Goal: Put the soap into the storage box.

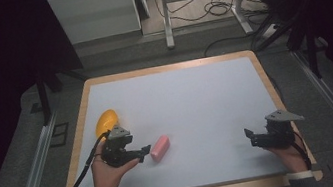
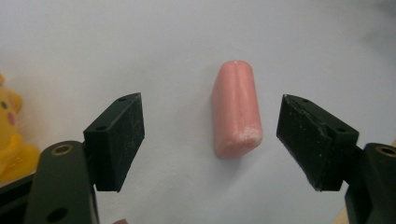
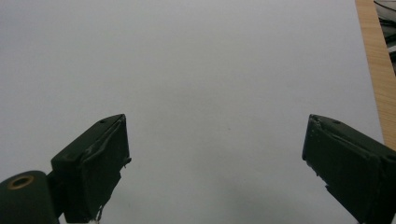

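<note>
1. So the pink soap bar is lying on the desk just ahead of the left hand-held gripper, long axis running straight away from it between the two jaws, not touching either.
2. Left one's sitting way nearer; the right hand-held gripper is hanging well apart.
3. Both are gaping wide, holding nothing.
4. Yellow toy is sitting just behind the left hand.

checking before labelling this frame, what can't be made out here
- Yellow toy: cut off by the left edge of the left gripper view; in the high view the left gripper hides its near end.
- Pink block: too small in the high view to tell its material.
</note>
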Motion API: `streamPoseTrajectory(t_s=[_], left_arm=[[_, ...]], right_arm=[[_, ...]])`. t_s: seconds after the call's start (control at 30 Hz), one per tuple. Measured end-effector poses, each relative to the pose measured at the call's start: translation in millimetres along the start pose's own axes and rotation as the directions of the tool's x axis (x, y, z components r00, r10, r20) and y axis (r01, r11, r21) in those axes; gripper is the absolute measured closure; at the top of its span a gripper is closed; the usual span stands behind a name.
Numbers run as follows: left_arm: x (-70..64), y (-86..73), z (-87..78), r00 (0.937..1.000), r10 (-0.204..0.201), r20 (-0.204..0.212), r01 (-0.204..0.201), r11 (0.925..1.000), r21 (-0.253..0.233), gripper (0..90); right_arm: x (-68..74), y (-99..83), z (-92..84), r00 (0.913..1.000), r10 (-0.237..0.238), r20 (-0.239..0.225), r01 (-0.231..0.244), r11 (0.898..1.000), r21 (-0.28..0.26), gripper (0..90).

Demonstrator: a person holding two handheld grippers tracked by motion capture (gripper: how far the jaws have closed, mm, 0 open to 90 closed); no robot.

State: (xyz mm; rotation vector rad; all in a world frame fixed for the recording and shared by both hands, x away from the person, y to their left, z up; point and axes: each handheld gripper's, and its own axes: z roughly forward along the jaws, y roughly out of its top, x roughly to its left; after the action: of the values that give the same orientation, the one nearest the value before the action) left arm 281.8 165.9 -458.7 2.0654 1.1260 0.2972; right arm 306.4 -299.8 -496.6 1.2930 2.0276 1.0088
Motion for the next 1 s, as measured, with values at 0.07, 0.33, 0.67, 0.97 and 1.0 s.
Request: streamPoseTrajectory(t_s=[0.07, 0.33, 0.67, 0.97, 1.0], left_arm=[[-1.3, -0.2, 3.7, 1.0, -0.002, 0.002, 0.002, 1.0, 0.006, 23.7], [-9.4, -0.7, 18.0, 1.0, 0.003, 0.004, -0.004, 0.9992, 0.04, 22.5], [-27.3, 9.4, 30.6, 0.9987, 0.049, 0.01, -0.05, 0.996, 0.074, 22.3], [-28.9, 11.4, 39.6, 0.999, 0.043, 0.016, -0.044, 0.9947, 0.093, 23.2], [-28.7, 11.4, 41.0, 0.999, 0.042, 0.013, -0.043, 0.9945, 0.096, 23.3]], right_arm=[[-0.2, -0.4, 0.7, 1.0, 0.001, 0.004, -0.001, 1.0, 0.003, 6.9], [0.1, -1.2, 2.1, 1.0, -0.001, 0.007, 0.0, 1.0, 0.009, 6.9], [-0.4, -1.6, 2.3, 1.0, 0.003, 0.007, -0.004, 1.0, 0.01, 6.9], [-1.1, -2.1, 3.1, 1.0, 0.003, 0.008, -0.003, 1.0, 0.012, 6.9], [-1.1, -2.2, 3.3, 0.9999, 0.002, 0.01, -0.002, 1.0, 0.014, 6.9]])
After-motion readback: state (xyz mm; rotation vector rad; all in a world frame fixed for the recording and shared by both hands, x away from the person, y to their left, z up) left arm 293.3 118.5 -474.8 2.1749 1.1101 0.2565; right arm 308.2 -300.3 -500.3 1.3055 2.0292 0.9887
